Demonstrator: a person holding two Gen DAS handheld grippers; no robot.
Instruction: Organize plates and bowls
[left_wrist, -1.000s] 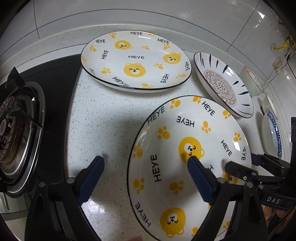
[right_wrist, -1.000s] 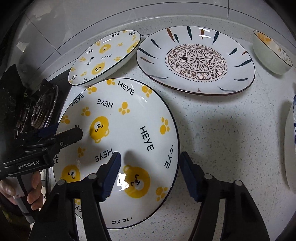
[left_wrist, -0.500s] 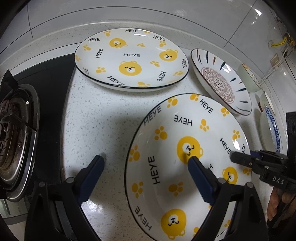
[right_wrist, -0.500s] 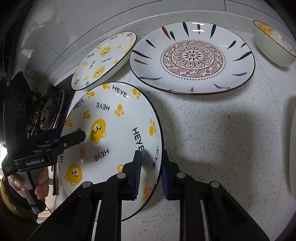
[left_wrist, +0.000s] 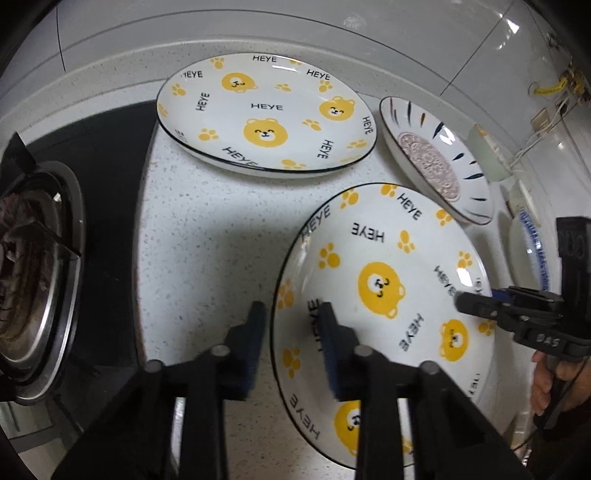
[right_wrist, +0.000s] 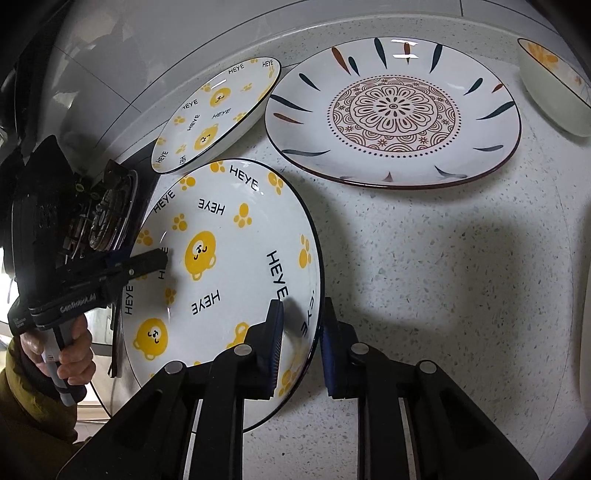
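Note:
A white plate with yellow bears and "HEYE" lettering (left_wrist: 380, 288) (right_wrist: 221, 258) lies nearest on the speckled counter. My left gripper (left_wrist: 291, 308) straddles its left rim, one finger inside and one outside. Its jaws are closing, and the pads meet the rim. My right gripper (right_wrist: 302, 306) is shut on the opposite rim, one pad over the plate and one outside. Each gripper shows in the other's view: the right one (left_wrist: 476, 301) and the left one (right_wrist: 155, 260), both held by a person's hand. A second bear plate (left_wrist: 266, 114) (right_wrist: 218, 114) lies behind, by the wall.
A plate with a flower mandala (right_wrist: 393, 110) (left_wrist: 432, 162) sits right of the far bear plate. A small bowl (right_wrist: 554, 92) stands beyond it, and a blue-rimmed plate (left_wrist: 532, 254) lies at the far right. A gas burner (left_wrist: 33, 273) on black glass borders the counter (right_wrist: 443, 277) on the left.
My left gripper's jaws went from wide apart to closed around the near plate's left rim. The right gripper closed on the right rim and has stayed there.

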